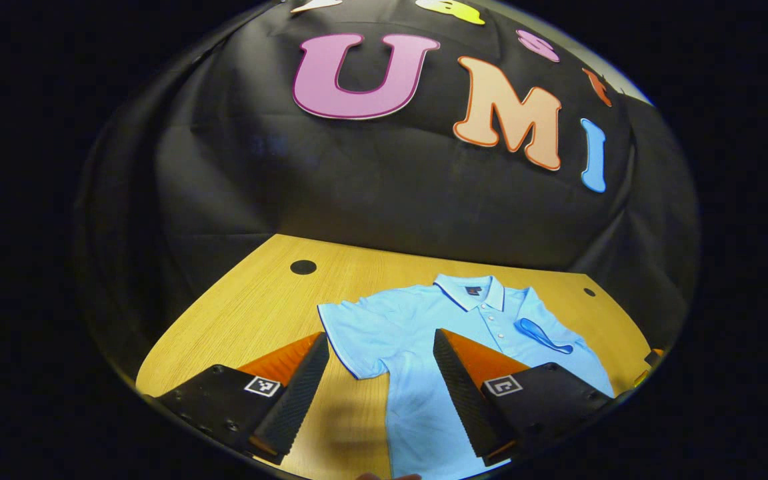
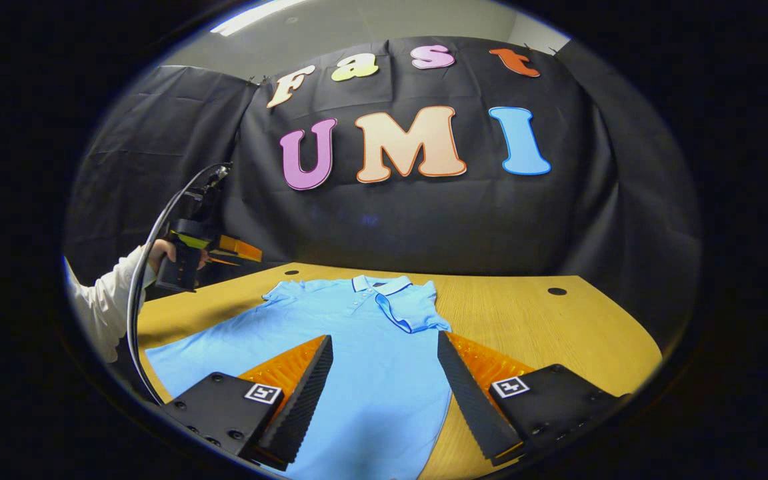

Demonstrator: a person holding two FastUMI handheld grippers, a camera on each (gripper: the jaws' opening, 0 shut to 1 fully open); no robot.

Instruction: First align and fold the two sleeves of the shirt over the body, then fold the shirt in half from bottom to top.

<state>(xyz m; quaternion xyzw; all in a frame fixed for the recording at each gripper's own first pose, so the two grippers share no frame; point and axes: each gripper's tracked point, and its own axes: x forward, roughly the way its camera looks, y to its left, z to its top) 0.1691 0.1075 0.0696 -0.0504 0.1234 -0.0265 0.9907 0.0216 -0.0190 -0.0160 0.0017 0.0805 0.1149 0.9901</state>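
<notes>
A light blue polo shirt [image 1: 417, 333] lies flat on the wooden table [image 1: 251, 300], collar toward the booth wall. Its one sleeve [image 1: 347, 330] is spread out to the side. The other sleeve [image 2: 414, 310] is folded over the body near the collar [image 2: 381, 285]. My left gripper [image 1: 381, 360] hangs open above the spread sleeve and the shirt's side, holding nothing. My right gripper [image 2: 384, 363] is open over the shirt's [image 2: 357, 353] lower body, with nothing between its fingers. In the right gripper view the left gripper [image 2: 224, 252] is held by a hand [image 2: 161, 252] at the table's far left.
Bare table [image 2: 544, 327] stretches to the right of the shirt, with a round dark hole [image 2: 557, 291] near the back. Another hole [image 1: 303, 267] sits behind the spread sleeve. A white sleeve [image 2: 101, 300] and a curved cable [image 2: 151, 253] are at the left.
</notes>
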